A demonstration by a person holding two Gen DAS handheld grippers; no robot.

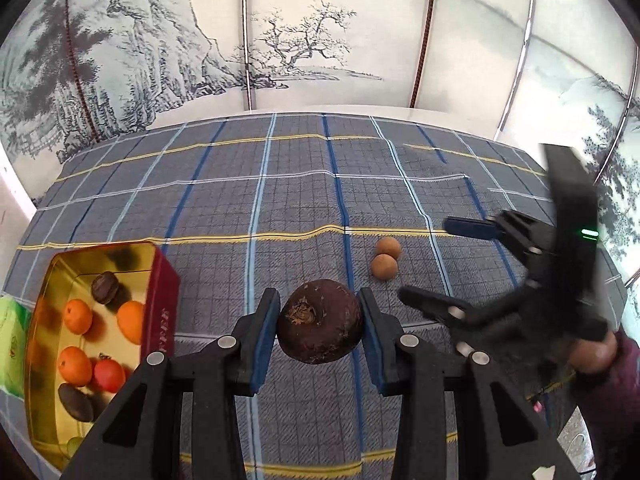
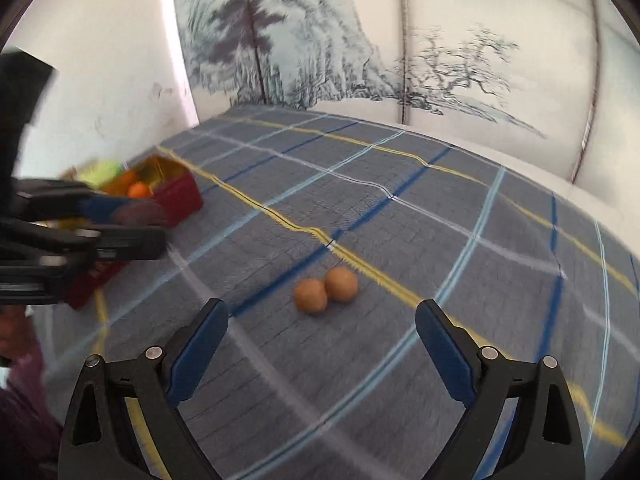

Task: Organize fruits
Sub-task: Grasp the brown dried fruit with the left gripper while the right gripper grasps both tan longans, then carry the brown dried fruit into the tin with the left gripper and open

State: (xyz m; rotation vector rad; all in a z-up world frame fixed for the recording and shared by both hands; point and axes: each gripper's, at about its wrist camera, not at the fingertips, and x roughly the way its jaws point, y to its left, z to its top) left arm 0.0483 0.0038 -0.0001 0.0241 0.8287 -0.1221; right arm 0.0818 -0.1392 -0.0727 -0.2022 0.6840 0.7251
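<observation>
Nearest me, my left gripper (image 1: 320,330) is clamped on a dark purple fruit (image 1: 320,322), pads pressed against both its sides and lifted off the plaid cloth (image 1: 280,208). At nine o'clock from it sits the red tin (image 1: 162,312) — gold inside, holding oranges (image 1: 78,316), a tomato (image 1: 109,375) and darker fruit. My right gripper (image 2: 322,344) is spread wide with nothing between its fingers. Just beyond it, at twelve o'clock, two small brown fruits (image 2: 326,289) lie touching each other on the cloth. Farthest back stands a painted landscape screen (image 1: 300,40).
</observation>
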